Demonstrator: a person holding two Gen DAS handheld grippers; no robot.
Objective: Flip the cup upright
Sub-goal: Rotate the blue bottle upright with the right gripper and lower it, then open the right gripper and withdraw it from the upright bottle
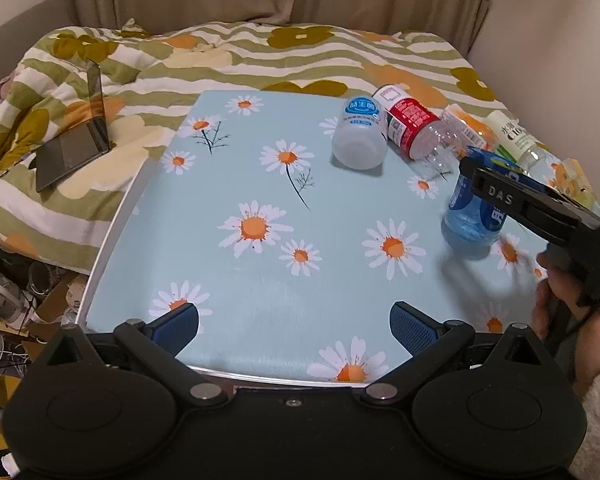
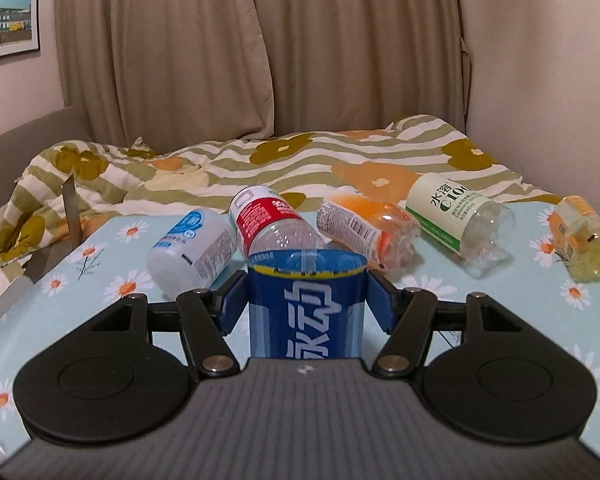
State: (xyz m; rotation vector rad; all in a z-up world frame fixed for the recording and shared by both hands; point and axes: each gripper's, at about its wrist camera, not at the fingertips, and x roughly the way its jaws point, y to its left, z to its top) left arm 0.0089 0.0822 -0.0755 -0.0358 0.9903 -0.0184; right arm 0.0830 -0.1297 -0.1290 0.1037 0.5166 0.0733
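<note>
A blue-labelled clear cup cut from a bottle stands upright with its open rim up, its base on the daisy-print table. My right gripper is shut on the cup's sides; it also shows in the left wrist view at the right, clamped on the cup. My left gripper is open and empty, low over the table's near edge, well left of the cup.
Several cut bottle cups lie on their sides at the table's far edge: white-blue, red, orange, green-labelled, yellow. A laptop lies on the striped quilt beyond the table's left.
</note>
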